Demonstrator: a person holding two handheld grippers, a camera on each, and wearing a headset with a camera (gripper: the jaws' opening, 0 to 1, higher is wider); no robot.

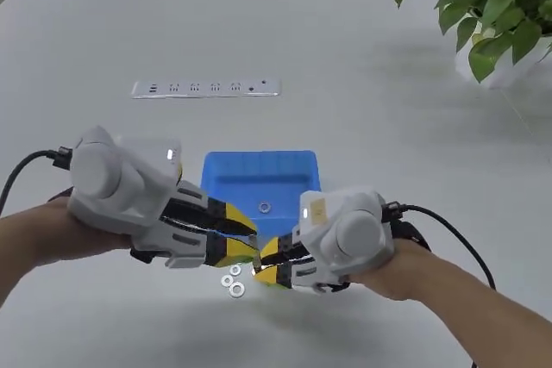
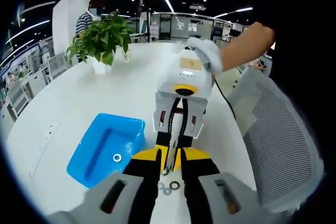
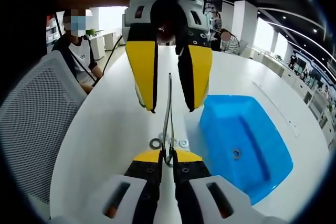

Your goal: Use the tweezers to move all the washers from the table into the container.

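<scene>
White bench: your R gripper pinches tweezers; L gripper jaws gape either side of them. Risk: an off-centre L squeeze twists the tweezers, scattering washers beneath the jaws.

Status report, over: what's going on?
Right hand-held gripper shut on tweezers; left hand-held gripper open around them. Three washers on table, one washer in container. Nothing blocking.

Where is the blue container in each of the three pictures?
Head view: the blue container sits in the middle.
Left gripper view: the container lies lower left.
Right gripper view: the container lies right of centre.
Shared landmark: the single washer lying inside it.
</scene>
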